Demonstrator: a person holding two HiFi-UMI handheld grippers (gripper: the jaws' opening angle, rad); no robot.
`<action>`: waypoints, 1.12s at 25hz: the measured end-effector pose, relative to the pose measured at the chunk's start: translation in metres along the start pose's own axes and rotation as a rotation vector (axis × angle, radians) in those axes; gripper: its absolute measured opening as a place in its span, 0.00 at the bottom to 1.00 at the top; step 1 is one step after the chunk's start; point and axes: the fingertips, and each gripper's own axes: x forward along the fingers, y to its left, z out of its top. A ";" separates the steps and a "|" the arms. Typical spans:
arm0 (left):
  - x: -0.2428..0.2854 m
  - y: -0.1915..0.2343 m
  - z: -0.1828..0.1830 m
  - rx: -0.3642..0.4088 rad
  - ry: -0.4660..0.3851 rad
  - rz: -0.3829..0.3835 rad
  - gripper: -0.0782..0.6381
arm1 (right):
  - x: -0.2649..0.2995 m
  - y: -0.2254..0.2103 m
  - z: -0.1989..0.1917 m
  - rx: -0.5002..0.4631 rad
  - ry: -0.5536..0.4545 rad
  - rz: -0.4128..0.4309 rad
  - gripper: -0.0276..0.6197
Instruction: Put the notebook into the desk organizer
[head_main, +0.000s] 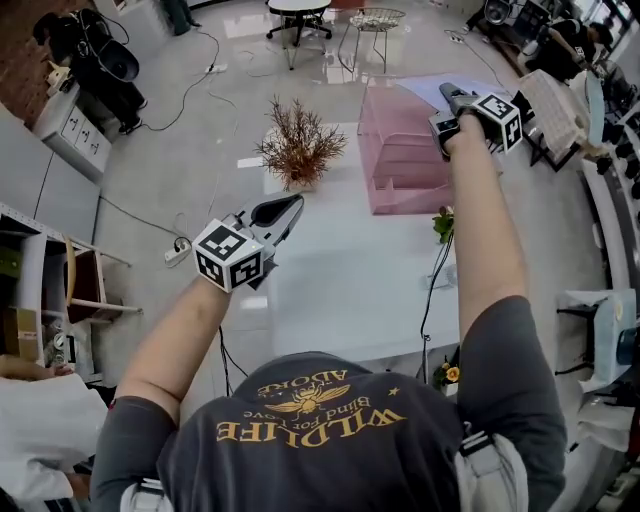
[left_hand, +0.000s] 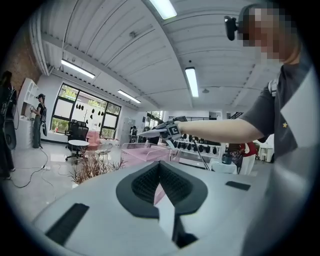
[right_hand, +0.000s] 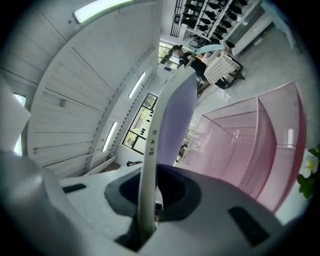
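My right gripper (head_main: 447, 96) is shut on the notebook (head_main: 422, 88), a thin lavender book with a white spine. In the right gripper view the notebook (right_hand: 170, 112) stands edge-on out of the gripper (right_hand: 147, 207). It hangs over the far right corner of the pink mesh desk organizer (head_main: 400, 150), which sits on the white table (head_main: 350, 280). The organizer's (right_hand: 250, 145) open compartments show just right of the notebook. My left gripper (head_main: 288, 207) is held up over the table's left side, shut and empty (left_hand: 161, 187). The organizer (left_hand: 140, 152) lies beyond it.
A vase of dried reddish twigs (head_main: 300, 145) stands on the table left of the organizer. A small flower (head_main: 443, 222) and a black cable (head_main: 430, 290) are at the table's right edge. A chair (head_main: 298, 15) and wire table (head_main: 376, 20) stand beyond. A person in white (head_main: 35, 425) is at lower left.
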 end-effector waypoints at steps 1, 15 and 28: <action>0.001 0.004 -0.002 -0.001 0.003 0.003 0.11 | 0.008 -0.005 0.000 0.005 -0.005 -0.016 0.09; 0.009 0.023 -0.030 -0.012 0.028 -0.001 0.11 | 0.057 -0.043 -0.008 -0.023 -0.050 -0.172 0.15; -0.012 0.023 -0.046 -0.016 0.041 -0.006 0.11 | 0.064 -0.038 -0.066 -0.565 0.348 -0.350 0.56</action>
